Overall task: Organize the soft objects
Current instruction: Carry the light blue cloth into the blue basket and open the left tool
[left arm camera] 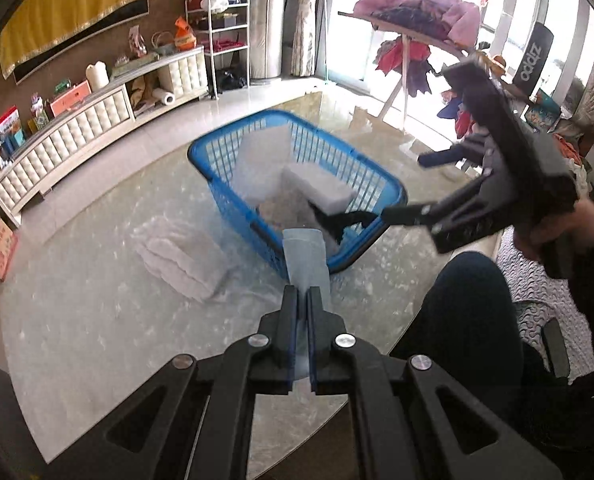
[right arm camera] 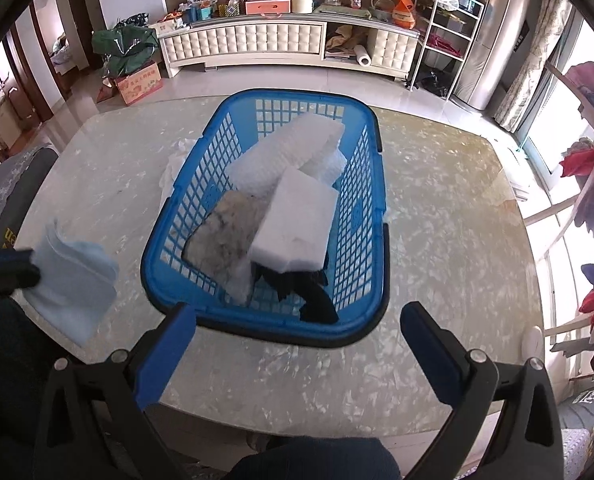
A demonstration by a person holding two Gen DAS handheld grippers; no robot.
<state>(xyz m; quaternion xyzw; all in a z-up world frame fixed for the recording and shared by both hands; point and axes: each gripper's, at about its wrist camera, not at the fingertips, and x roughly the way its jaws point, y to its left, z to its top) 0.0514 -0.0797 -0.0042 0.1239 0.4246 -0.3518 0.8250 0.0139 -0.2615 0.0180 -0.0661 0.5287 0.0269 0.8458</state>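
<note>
Left tool (left arm camera: 303,300) pinching pale blue cloth (left arm camera: 305,256) above the table (left arm camera: 77,320); right tool (right arm camera: 297,328) spread, holding nothing. Possibly slipping free, hanging from so thin a pinch. Beyond, blue basket (right arm camera: 361,216) already crowding with white foam block (right arm camera: 293,224); folded white stack (left arm camera: 181,260) waiting beside.

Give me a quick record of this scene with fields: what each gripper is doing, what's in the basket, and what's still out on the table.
left gripper: shut on a light blue folded cloth, held above the table
right gripper: open, empty, near the basket's close rim
container: blue plastic lattice basket on the marbled glossy table
in basket: white foam block, white quilted pad, grey mottled cloth, black fabric piece
outside basket: white folded padded stack on the table
</note>
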